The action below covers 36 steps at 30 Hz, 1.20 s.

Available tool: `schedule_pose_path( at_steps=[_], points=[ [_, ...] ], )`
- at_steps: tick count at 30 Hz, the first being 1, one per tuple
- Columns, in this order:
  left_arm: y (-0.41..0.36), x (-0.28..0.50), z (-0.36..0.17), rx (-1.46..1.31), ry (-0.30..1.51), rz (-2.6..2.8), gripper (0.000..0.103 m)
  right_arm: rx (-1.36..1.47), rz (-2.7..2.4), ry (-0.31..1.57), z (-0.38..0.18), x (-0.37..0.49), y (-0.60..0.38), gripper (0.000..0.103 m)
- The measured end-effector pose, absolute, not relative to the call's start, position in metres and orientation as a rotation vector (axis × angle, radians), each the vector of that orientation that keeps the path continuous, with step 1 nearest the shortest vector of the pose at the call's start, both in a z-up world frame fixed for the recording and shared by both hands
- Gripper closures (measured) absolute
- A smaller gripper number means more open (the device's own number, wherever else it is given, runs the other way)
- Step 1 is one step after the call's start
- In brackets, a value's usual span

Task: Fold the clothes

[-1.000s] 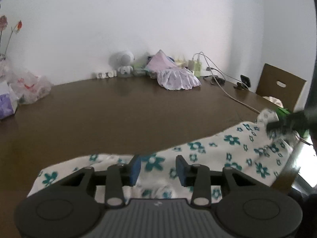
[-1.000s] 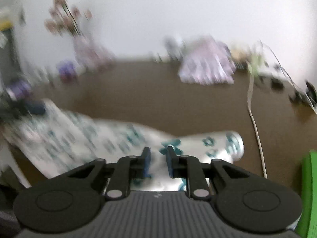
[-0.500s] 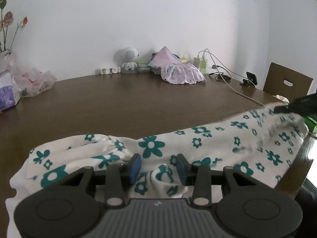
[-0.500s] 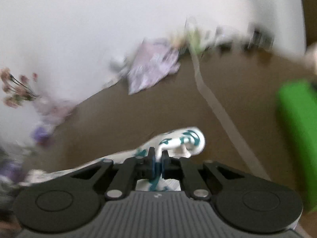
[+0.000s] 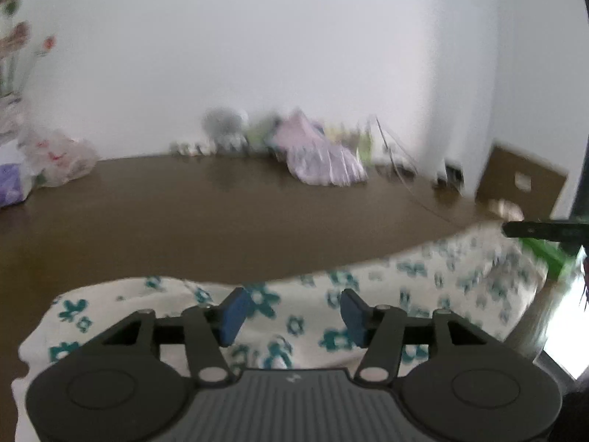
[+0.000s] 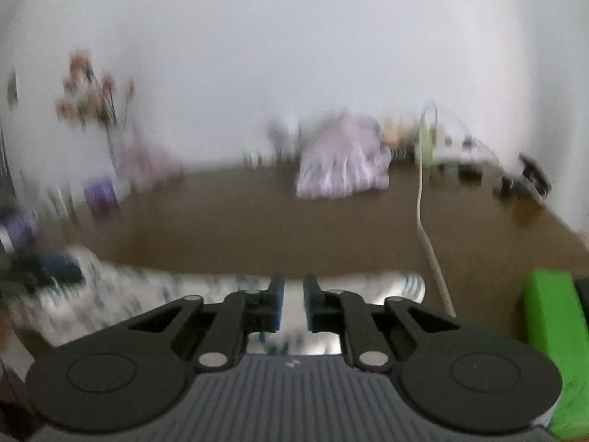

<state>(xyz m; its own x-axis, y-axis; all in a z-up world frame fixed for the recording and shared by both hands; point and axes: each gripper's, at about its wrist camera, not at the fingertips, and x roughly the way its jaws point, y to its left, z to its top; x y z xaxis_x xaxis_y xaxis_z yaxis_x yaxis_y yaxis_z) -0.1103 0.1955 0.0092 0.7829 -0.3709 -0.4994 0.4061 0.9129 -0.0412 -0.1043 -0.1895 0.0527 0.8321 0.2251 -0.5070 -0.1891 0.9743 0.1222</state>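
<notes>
My left gripper has spread wide over the cloth on the table's near edge; my right gripper has eased apart, apparently releasing. I'd regrip next.

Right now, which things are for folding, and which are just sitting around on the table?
For the job:
floral cloth
left gripper, open
right gripper, slightly open

Just lying about:
pink frilly garment
plastic bag
white cable
green block
flowers
</notes>
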Motion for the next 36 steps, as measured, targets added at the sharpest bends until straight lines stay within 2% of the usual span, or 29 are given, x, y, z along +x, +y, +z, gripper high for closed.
schedule_pose_path(
  at_steps=[2,4,7,9,10,12,13,15,16,17,21,28,30,31,32,33,34,36],
  points=[
    [0.185,-0.105,-0.003,0.172,0.581,-0.369,0.048,0.076,0.196,0.566,0.052,-0.108,-0.194,0.097],
    [0.189,-0.109,-0.003,0.165,0.574,-0.380,0.048,0.109,0.180,0.547,0.061,-0.120,-0.204,0.095],
    [0.184,-0.106,0.028,0.180,0.617,-0.401,0.049,0.159,0.177,0.523,0.075,-0.139,-0.219,0.091],
    [0.174,-0.099,0.057,0.167,0.581,-0.511,0.040,0.166,0.235,0.576,0.081,-0.144,-0.214,0.090],
    [0.161,-0.090,0.065,0.179,0.598,-0.585,0.028,0.160,0.247,0.621,0.078,-0.143,-0.212,0.090],
    [0.128,-0.069,0.073,0.226,0.638,-0.724,0.028,0.158,0.261,0.685,0.067,-0.134,-0.202,0.090],
    [0.105,-0.059,0.068,0.279,0.668,-0.772,0.030,0.152,0.259,0.708,0.060,-0.127,-0.197,0.090],
    [0.066,-0.046,0.054,0.409,0.717,-0.815,0.048,0.116,0.233,0.732,0.044,-0.111,-0.189,0.091],
    [0.052,-0.040,0.046,0.471,0.732,-0.813,0.061,0.112,0.223,0.726,0.041,-0.102,-0.188,0.091],
    [0.046,-0.032,0.038,0.486,0.752,-0.795,0.065,0.106,0.213,0.724,0.040,-0.090,-0.186,0.091],
    [0.047,0.003,0.023,0.433,0.800,-0.714,0.065,0.085,0.182,0.727,0.036,-0.028,-0.180,0.091],
    [0.067,0.089,0.031,0.316,0.854,-0.425,0.065,0.046,0.172,0.753,0.038,0.131,-0.135,0.090],
    [0.100,0.096,0.047,0.243,0.851,-0.384,0.068,0.062,0.180,0.748,0.047,0.149,-0.128,0.090],
    [0.120,0.094,0.056,0.211,0.841,-0.376,0.064,0.064,0.188,0.737,0.054,0.142,-0.127,0.089],
    [0.144,0.088,0.064,0.205,0.838,-0.377,0.054,0.071,0.198,0.710,0.061,0.129,-0.128,0.082],
    [0.166,0.079,0.069,0.216,0.833,-0.370,0.049,0.075,0.209,0.694,0.065,0.118,-0.128,0.067],
    [0.182,0.072,0.070,0.230,0.825,-0.368,0.045,0.074,0.225,0.703,0.065,0.110,-0.126,0.061],
    [0.208,0.064,0.061,0.231,0.855,-0.362,0.047,0.071,0.268,0.763,0.052,0.111,-0.114,0.063]
  ],
)
